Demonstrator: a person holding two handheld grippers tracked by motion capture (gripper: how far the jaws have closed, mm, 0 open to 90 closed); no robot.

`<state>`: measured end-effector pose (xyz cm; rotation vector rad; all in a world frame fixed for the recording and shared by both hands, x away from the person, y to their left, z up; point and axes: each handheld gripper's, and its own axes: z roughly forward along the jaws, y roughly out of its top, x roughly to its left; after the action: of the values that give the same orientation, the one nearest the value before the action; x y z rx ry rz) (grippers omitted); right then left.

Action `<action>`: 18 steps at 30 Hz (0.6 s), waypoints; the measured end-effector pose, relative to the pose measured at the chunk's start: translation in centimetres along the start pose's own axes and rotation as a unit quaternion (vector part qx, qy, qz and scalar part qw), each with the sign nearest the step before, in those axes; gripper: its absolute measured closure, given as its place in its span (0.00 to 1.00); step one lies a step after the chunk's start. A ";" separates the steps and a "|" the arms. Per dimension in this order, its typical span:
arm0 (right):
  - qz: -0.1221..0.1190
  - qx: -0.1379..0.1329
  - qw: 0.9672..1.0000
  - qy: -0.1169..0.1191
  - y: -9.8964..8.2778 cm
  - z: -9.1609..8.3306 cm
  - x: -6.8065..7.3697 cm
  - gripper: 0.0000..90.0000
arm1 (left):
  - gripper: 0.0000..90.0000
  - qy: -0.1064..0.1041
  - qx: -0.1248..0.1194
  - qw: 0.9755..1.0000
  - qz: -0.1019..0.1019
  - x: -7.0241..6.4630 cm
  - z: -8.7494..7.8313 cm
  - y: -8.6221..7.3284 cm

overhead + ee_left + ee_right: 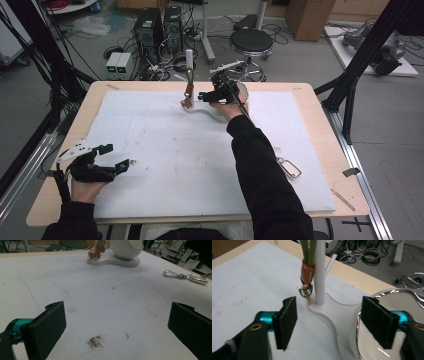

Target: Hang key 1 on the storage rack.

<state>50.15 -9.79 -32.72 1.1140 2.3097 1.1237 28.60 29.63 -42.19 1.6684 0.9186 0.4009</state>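
- While the right gripper (202,96) sits at the far middle of the table beside the white stand (320,272), its jaws are apart with nothing between them.
- Hanging on the stand's post is a green strap keychain (308,267) with an orange band and a metal ring at the bottom; in the high view a small brown tag (187,103) dangles below it, just over the stand's base.
- Right of the post on the same base rests a white bowl (126,248), close under the right-hand jaw.
- Near the left edge, the left gripper (116,159) rests low over the white mat (165,150), jaws wide apart and empty.
- A second, silver keychain (289,167) lies on the mat at the near right, well apart from both tools.
- Risk, as I judge it: pulling the right gripper back carelessly could catch the strap or knock the thin post, tipping the stand or swinging the keychain off.
- Equally, the right-hand jaw could clip the bowl's rim and shift it.
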 end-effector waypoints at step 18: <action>-0.023 0.022 0.999 -0.013 -0.8 -1.4 -0.2 0.01 | 0.02 -0.001 0.007 1.000 -0.002 0.0 0.2 0.0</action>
<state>49.11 -10.93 -32.47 1.0803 2.3378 1.0404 28.67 29.49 -42.27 1.6797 0.9239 0.3903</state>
